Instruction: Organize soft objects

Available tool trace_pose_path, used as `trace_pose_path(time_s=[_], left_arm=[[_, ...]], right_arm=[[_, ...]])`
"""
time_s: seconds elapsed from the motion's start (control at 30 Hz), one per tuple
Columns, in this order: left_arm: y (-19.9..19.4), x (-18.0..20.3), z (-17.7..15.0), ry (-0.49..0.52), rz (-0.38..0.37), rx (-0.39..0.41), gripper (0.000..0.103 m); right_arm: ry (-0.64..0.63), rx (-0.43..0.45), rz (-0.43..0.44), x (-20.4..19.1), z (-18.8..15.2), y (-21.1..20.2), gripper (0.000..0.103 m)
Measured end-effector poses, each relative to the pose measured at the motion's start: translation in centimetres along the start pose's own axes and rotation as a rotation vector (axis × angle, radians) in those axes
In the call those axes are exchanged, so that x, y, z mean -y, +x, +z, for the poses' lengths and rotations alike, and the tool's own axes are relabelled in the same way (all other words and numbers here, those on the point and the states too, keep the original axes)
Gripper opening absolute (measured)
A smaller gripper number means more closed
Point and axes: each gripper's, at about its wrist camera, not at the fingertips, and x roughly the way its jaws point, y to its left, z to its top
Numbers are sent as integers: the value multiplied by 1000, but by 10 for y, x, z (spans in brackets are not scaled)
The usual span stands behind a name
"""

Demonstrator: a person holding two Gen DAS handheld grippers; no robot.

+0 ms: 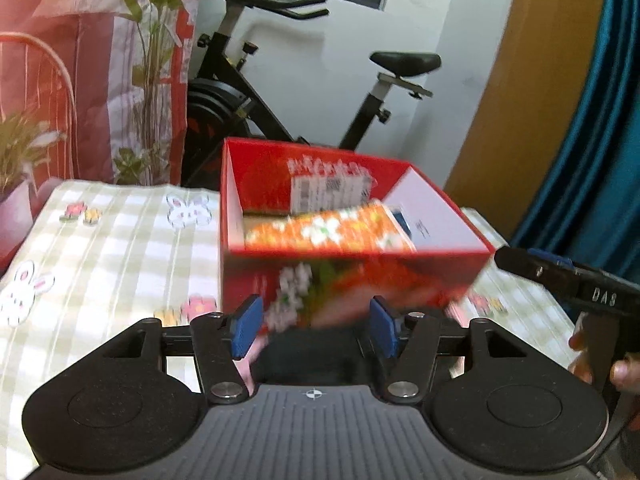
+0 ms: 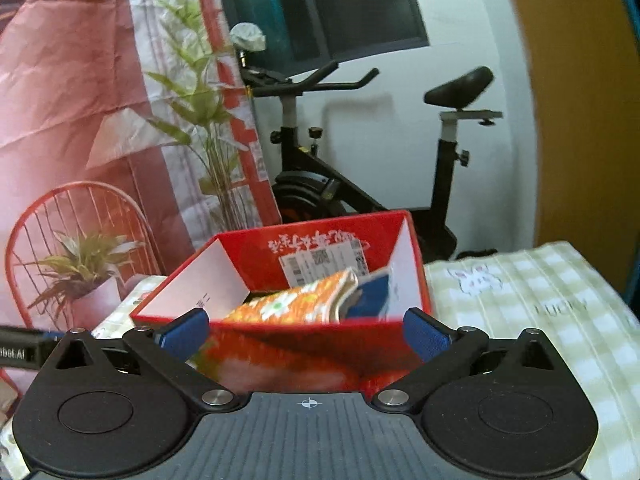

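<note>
Soft folded cloth with an orange-and-white flower print [image 2: 304,300] is lying inside the open red cardboard box [image 2: 416,308], leaning on a blue item [image 2: 374,292] at the box's right wall. That box is sitting on the green-and-white checked cloth-covered table [image 2: 540,320]. The right gripper [image 2: 306,334] is standing fully spread and empty, just in front of the box; the left gripper [image 1: 316,328] is standing about half open, apparently holding nothing, though blur makes this uncertain. By my reading, the cloth is placed and both grippers are clear of it; the next move calls for finding another soft item.
</note>
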Motion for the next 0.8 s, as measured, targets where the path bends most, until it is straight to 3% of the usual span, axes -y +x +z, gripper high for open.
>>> trace_pose_path(time_s=[0.2,0.4,0.57,0.8], left_arm=[[-7,4,-45,-10,-30,-74,61],[6,4,-80,-58,-46,-138,60],[16,5,-97,-73,-47,-181,56],[23,8,-109,-78,-42,-206,50]], right_arm=[[-22,-71,10,9,-37,-37,103],[-75,-271,-20,19,-66,-53,102],[-112,-378,-42,23,-91,-67,100],[-63,-475,-37,36,-114,-61,70]])
